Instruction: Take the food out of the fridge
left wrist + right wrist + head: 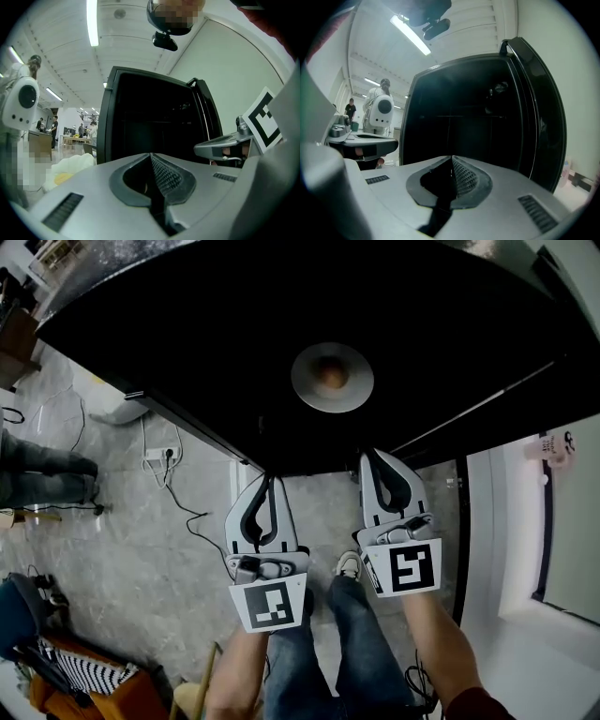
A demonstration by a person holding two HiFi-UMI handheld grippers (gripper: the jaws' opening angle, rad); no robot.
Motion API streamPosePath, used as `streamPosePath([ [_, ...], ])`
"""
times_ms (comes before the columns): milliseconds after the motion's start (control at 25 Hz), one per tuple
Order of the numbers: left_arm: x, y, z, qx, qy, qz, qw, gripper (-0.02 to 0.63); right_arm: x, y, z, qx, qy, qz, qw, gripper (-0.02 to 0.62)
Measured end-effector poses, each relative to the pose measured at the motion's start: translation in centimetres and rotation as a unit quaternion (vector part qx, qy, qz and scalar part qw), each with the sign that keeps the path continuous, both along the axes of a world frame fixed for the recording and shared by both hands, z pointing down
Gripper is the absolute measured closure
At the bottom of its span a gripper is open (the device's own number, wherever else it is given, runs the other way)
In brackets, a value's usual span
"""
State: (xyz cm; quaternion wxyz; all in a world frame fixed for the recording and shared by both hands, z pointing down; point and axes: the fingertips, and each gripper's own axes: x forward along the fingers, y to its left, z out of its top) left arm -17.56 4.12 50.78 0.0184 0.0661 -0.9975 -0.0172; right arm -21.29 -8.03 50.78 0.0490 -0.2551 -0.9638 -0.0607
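A tall black fridge (154, 119) fills the middle of both gripper views, its dark front (464, 117) closed as far as I can tell. In the head view its black top (187, 343) carries a grey plate (309, 392) with a brown piece of food (331, 375) on it. My left gripper (266, 480) and right gripper (375, 456) are held side by side just in front of the fridge, pointing at it, below the plate. On both, the jaws are pressed together with nothing between them. The left gripper (151, 157) and right gripper (452, 159) stay apart from the fridge.
A grey tiled floor (141, 549) lies below, with a power strip (161, 455) and cables at the left. Someone's legs (47, 474) stand at far left. An orange basket with striped cloth (89, 676) sits bottom left. A white wall (525, 549) runs along the right. A white robot (379, 110) stands behind.
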Motion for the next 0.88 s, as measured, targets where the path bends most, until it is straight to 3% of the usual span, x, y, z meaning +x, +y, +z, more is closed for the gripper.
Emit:
streamPosePath([
  [440, -1.5, -0.6, 4.8, 0.0, 0.009, 0.003, 1.0, 0.592, -1.1, 0.5, 5.3, -0.016, 0.026, 0.004, 1.0, 0.575],
  [880, -2.3, 0.1, 5.3, -0.008, 0.008, -0.002, 0.9999, 0.592, -2.0, 0.3, 6.7, -0.047, 0.053, 0.024, 0.997, 0.574],
])
